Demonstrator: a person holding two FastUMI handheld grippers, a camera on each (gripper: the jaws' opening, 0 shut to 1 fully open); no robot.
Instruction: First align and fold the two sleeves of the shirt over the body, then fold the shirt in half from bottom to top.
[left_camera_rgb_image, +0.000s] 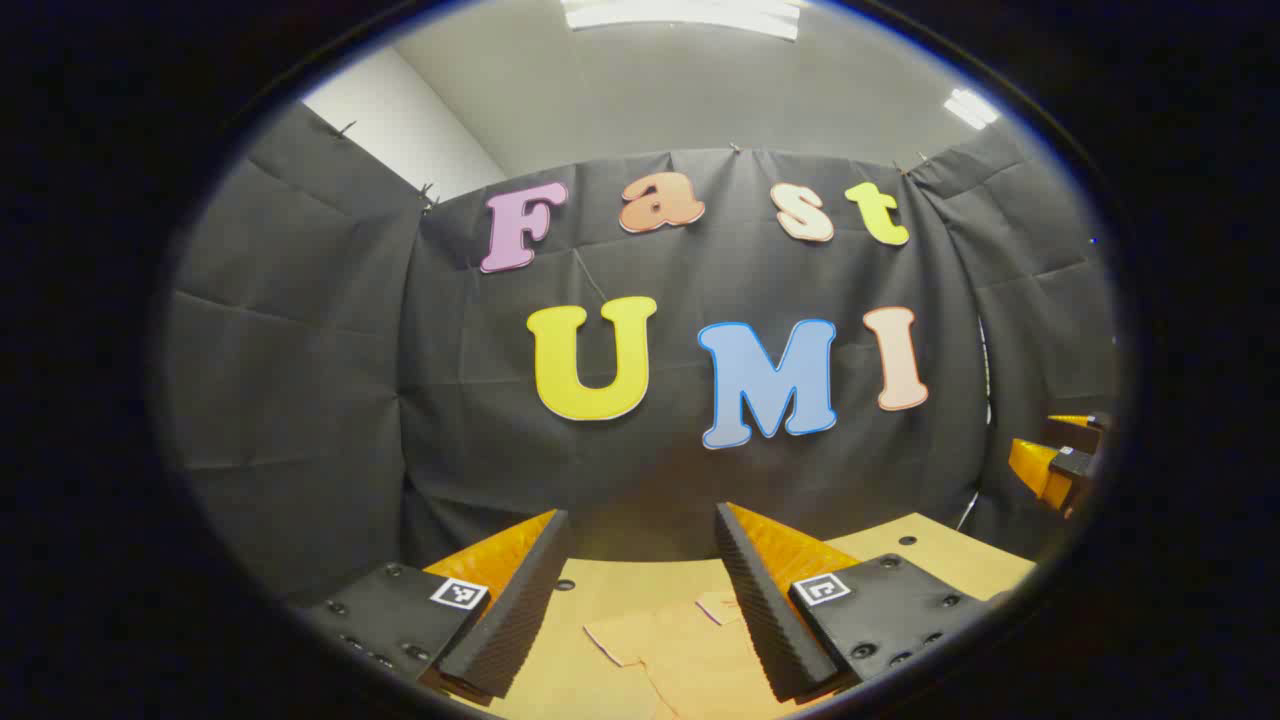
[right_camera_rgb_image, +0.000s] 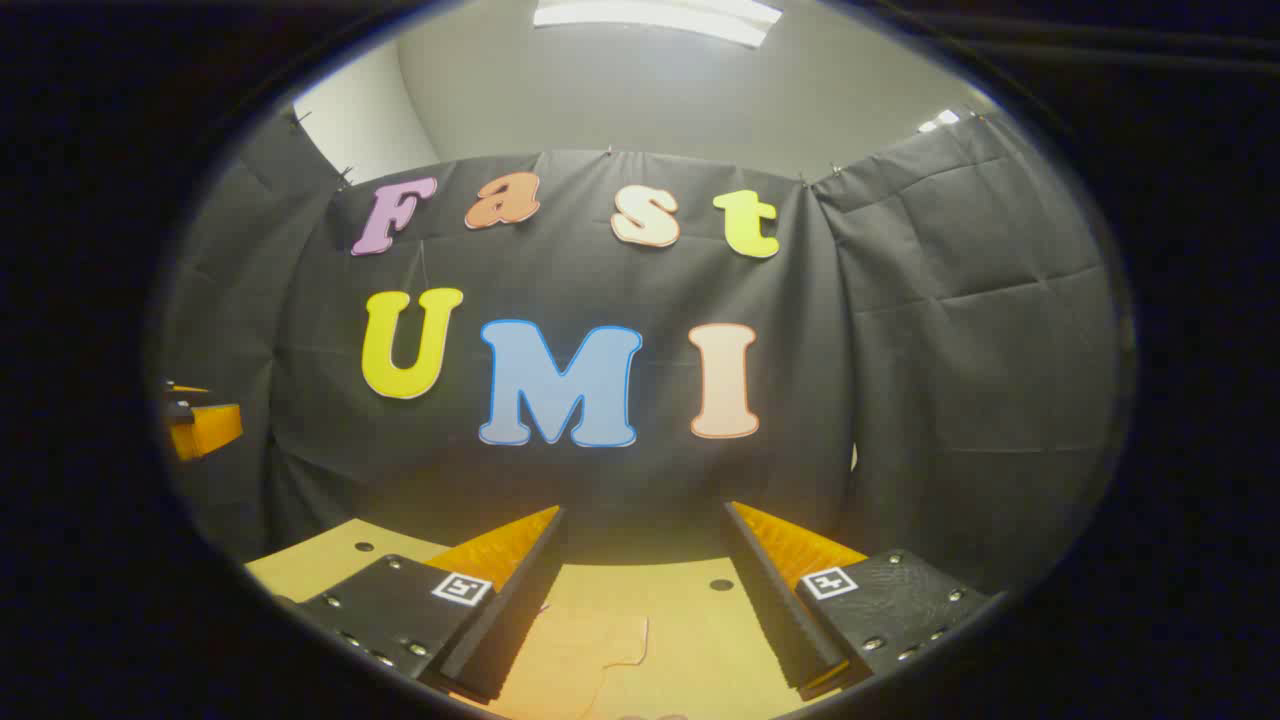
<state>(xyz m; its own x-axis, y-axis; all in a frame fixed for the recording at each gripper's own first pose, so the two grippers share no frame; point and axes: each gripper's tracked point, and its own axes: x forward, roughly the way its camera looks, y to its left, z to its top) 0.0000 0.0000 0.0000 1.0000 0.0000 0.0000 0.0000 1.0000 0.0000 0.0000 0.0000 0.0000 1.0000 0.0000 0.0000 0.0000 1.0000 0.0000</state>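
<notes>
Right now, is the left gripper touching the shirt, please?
Apart. In the left gripper view the left gripper is open and raised, facing the wall, with the shirt flat on the table below between its fingers.

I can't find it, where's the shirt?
The shirt lies on the table, low between the left gripper's fingers in the left gripper view.
</notes>
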